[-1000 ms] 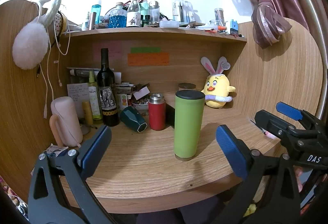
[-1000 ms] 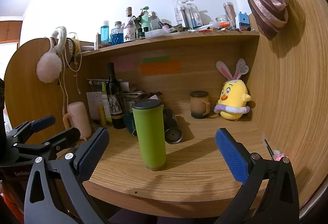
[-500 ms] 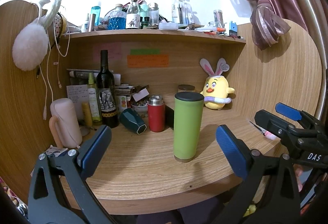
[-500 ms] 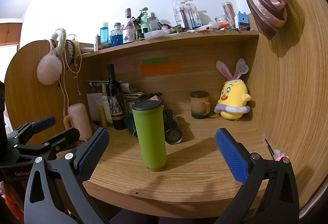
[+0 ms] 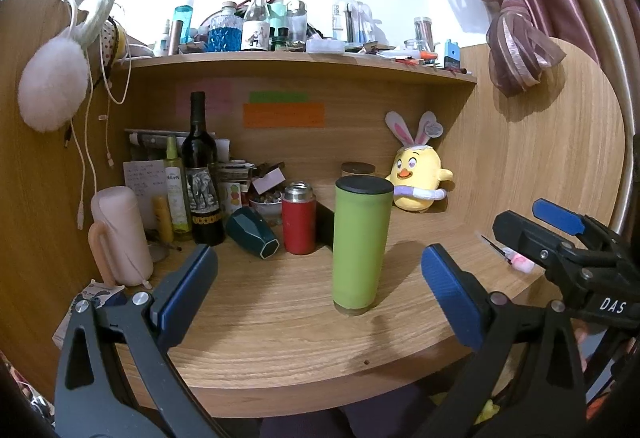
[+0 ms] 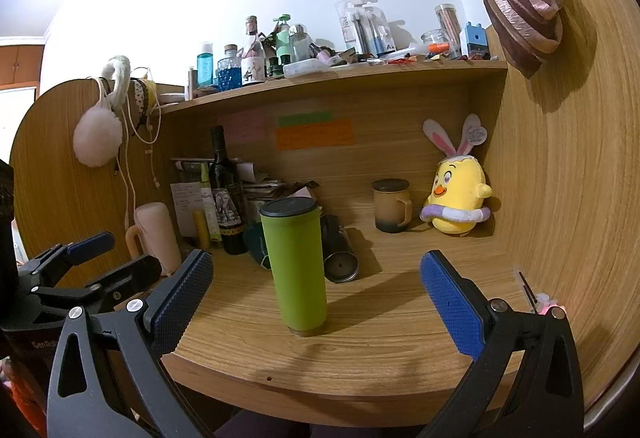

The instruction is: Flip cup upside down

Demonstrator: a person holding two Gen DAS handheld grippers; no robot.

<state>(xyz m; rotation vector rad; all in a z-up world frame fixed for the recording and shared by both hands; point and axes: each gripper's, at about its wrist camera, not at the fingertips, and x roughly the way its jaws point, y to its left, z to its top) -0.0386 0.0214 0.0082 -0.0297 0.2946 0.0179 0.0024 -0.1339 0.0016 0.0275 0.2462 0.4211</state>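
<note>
Wooden desk (image 5: 280, 322) under a cluttered shelf: our green cup (image 5: 359, 244) stands upright near the front edge, black lid on top. It looks rigid, smooth, probably slippery; we would grip mid-body. Our left gripper (image 5: 316, 292) and right gripper (image 6: 316, 294) gape wide apart, empty, touching nothing, short of the cup.

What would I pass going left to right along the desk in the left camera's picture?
Pink mug → wine bottle → dark teal cup on its side → red flask → green cup → yellow chick toy.
</note>
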